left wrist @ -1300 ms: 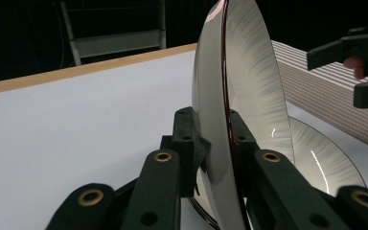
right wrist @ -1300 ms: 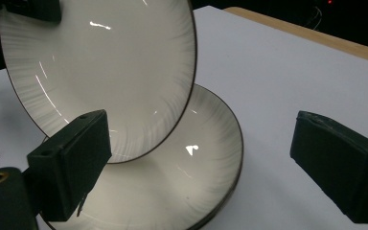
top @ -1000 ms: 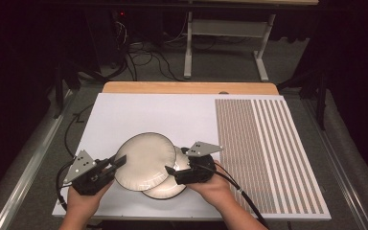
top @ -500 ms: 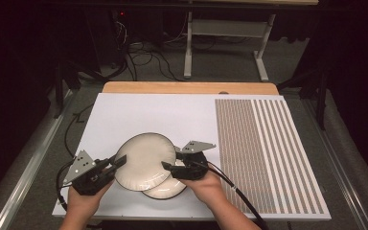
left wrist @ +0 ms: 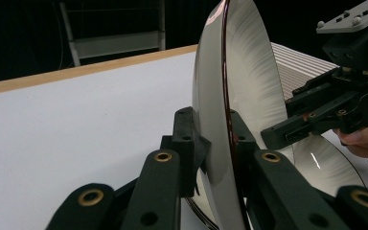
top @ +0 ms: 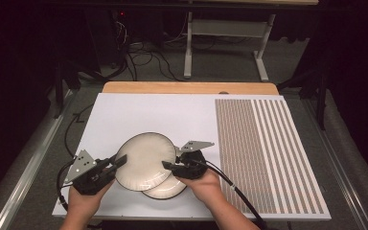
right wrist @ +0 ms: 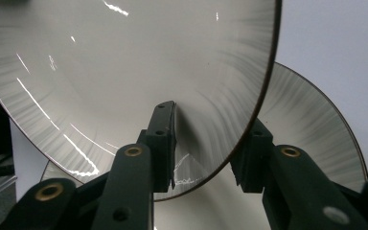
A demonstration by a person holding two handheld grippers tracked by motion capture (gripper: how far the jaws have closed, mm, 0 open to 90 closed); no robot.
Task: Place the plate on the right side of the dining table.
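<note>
White table [top: 139, 115], dark room behind. Left hand-held gripper [top: 116, 163] is clamped tight on the rim of the upper plate [top: 146, 158], lifted and tilted above the lower plate [top: 165, 189]. Right hand-held gripper [top: 168, 166] has just been closing around the opposite rim, not yet pinching. Setting it down is left, I'd say.

L tongs [top: 117, 163] sit lower left in high view, held by L hand [top: 84, 201], jaws clamped tight, pointing right. R tongs [top: 168, 165] lower centre, held by R hand [top: 203, 184], pointing left; jaws have just been closing, pads not yet pressing. Forearms enter from bottom edge.
</note>
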